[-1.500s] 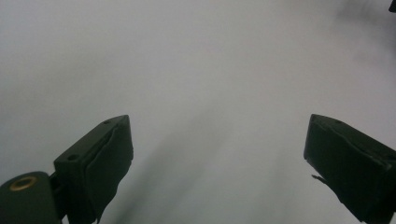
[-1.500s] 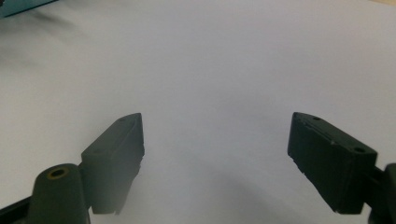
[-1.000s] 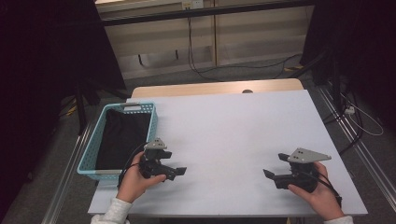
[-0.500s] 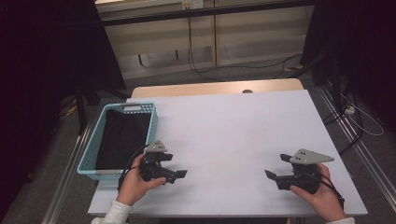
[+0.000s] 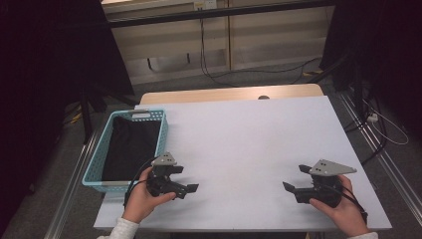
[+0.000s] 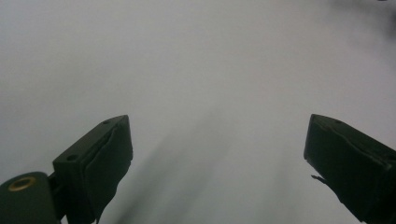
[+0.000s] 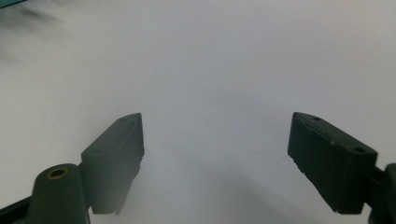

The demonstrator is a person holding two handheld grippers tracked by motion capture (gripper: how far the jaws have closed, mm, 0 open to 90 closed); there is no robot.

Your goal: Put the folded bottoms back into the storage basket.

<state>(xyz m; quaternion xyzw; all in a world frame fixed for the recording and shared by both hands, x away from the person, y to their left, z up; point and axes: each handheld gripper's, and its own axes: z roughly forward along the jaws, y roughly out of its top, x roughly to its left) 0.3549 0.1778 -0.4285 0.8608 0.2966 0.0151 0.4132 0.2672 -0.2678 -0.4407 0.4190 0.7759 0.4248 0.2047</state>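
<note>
Both grippers are held low over the white table [image 5: 249, 134] near its front edge, pointing toward each other. My left gripper [image 5: 185, 178] is in a hand at the front left, just right of the basket, with its jaws wide apart. In the left gripper view my left gripper [image 6: 217, 123] has only bare tabletop between its black pads. My right gripper [image 5: 294, 178], with a grey three-cornered plate on top, sits in a hand at the front right. It is open too, and in the right gripper view my right gripper [image 7: 215, 119] holds nothing.
A light blue plastic basket [image 5: 164, 132] stands at the table's left edge with a black cloth [image 5: 129, 147] lying in it. Behind the table are a wooden strip, floor cables and dark stands. Metal rails run along both sides.
My left gripper has drifted slightly toward the table's front edge. The right gripper has kept still, and both pairs of jaws stay as wide as before.
</note>
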